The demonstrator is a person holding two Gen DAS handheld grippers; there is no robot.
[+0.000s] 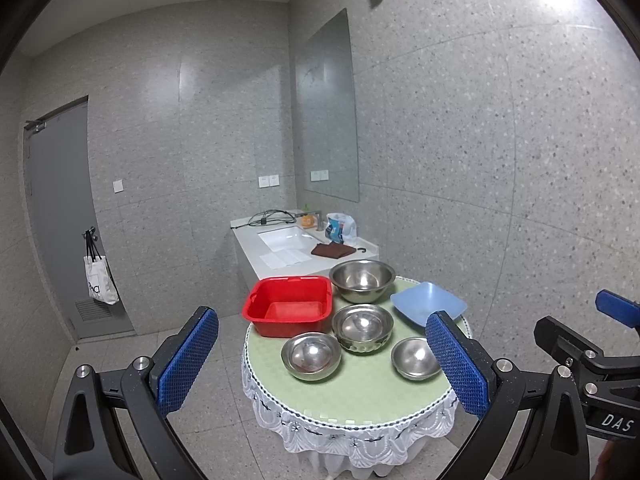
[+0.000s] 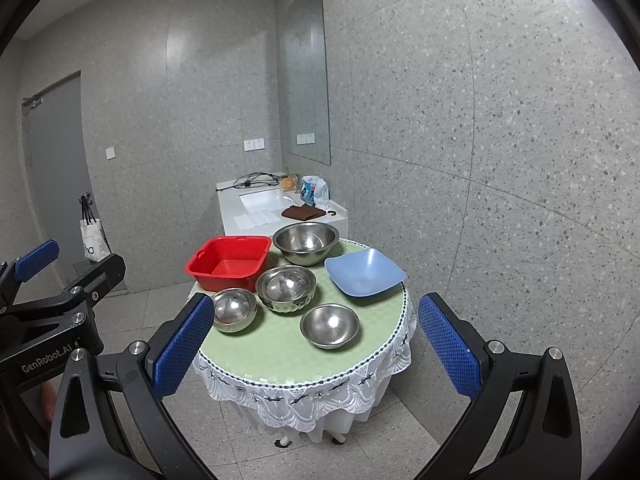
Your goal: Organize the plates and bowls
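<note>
A small round table (image 1: pixel 352 396) (image 2: pixel 280 356) with a green top carries a red plastic tub (image 1: pixel 290 304) (image 2: pixel 229 261), a large steel bowl (image 1: pixel 362 280) (image 2: pixel 306 242), a blue square bowl (image 1: pixel 428 302) (image 2: pixel 364 272), a mid-size steel bowl (image 1: pixel 362 328) (image 2: pixel 286 288) and two small steel bowls, left (image 1: pixel 311 356) (image 2: pixel 233 309) and right (image 1: pixel 414 358) (image 2: pixel 329 325). My left gripper (image 1: pixel 322 364) is open and empty, held short of the table. My right gripper (image 2: pixel 316 354) is open and empty, also short of the table.
A white sink counter (image 1: pixel 280 258) (image 2: pixel 256 216) stands behind the table with a brown cloth (image 1: pixel 332 250), cables and bottles. A grey door (image 1: pixel 56 216) with a hanging tote bag (image 1: pixel 100 280) is at left. Speckled walls enclose the room; tiled floor surrounds the table.
</note>
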